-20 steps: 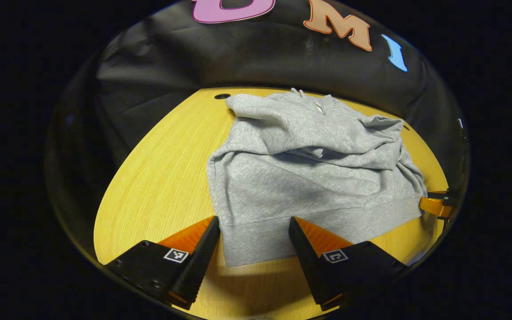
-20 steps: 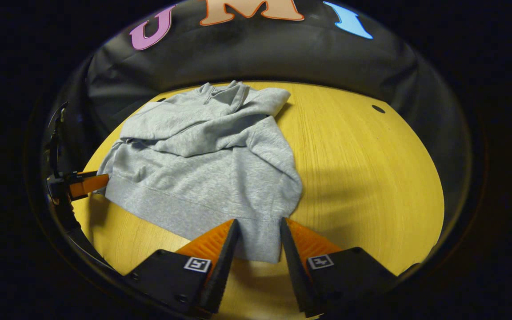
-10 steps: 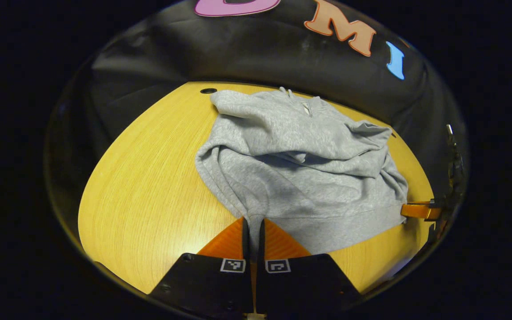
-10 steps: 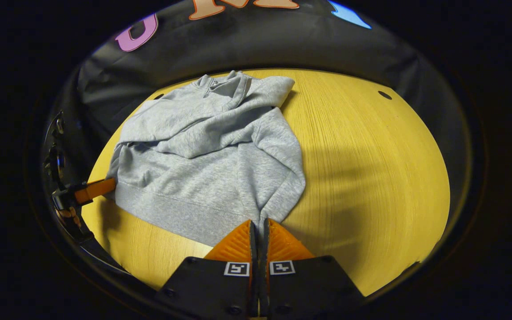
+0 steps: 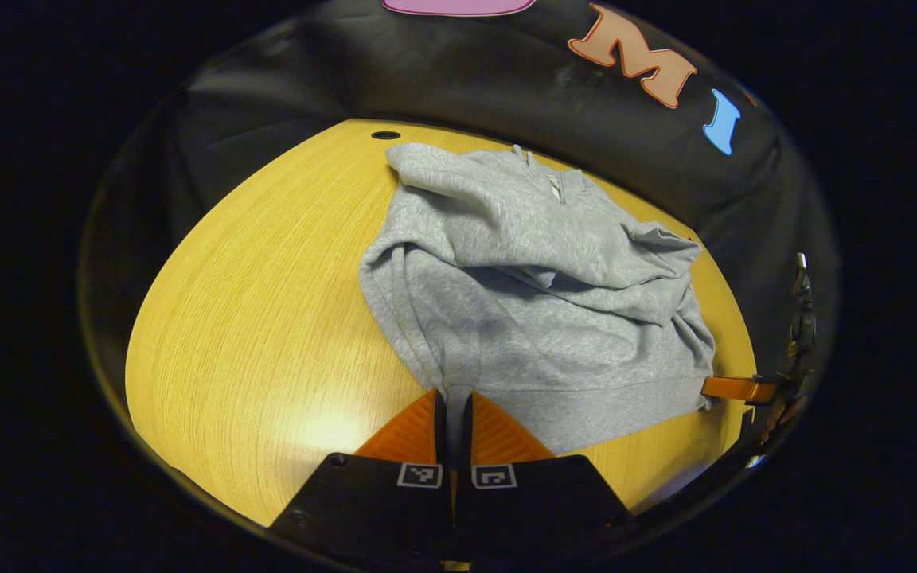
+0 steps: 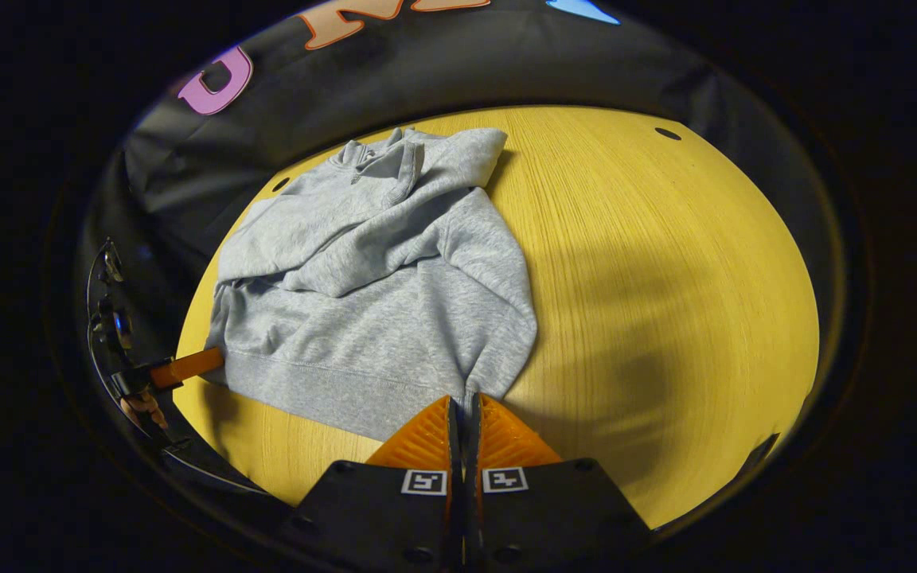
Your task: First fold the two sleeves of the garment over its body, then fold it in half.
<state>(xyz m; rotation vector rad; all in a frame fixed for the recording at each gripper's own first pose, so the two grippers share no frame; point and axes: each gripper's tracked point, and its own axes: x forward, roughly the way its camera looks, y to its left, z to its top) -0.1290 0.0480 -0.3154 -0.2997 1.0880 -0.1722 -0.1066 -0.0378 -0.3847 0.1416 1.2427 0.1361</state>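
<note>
A grey sweatshirt [image 5: 530, 310] lies on the yellow wooden table [image 5: 267, 302], both sleeves folded across its body, collar at the far side. My left gripper [image 5: 453, 395] is shut on the hem at its near left corner. In the right gripper view the sweatshirt [image 6: 379, 294] spreads to the left, and my right gripper [image 6: 465, 398] is shut on the hem's near right corner. Both corners are lifted a little off the table. Each gripper shows in the other's view at the hem's far end: the right gripper [image 5: 733, 388] and the left gripper [image 6: 188, 368].
The table's bare wood extends wide to the left [image 5: 251, 318] in the left gripper view and to the right [image 6: 665, 278] in the right gripper view. Small dark holes [image 6: 667, 134] mark the table's far edge. Black cloth wall [image 5: 466, 79] stands behind the table.
Both grippers went from open astride the hem to shut on its corners. Since then they have risen slightly, drawing the hem corners up.
</note>
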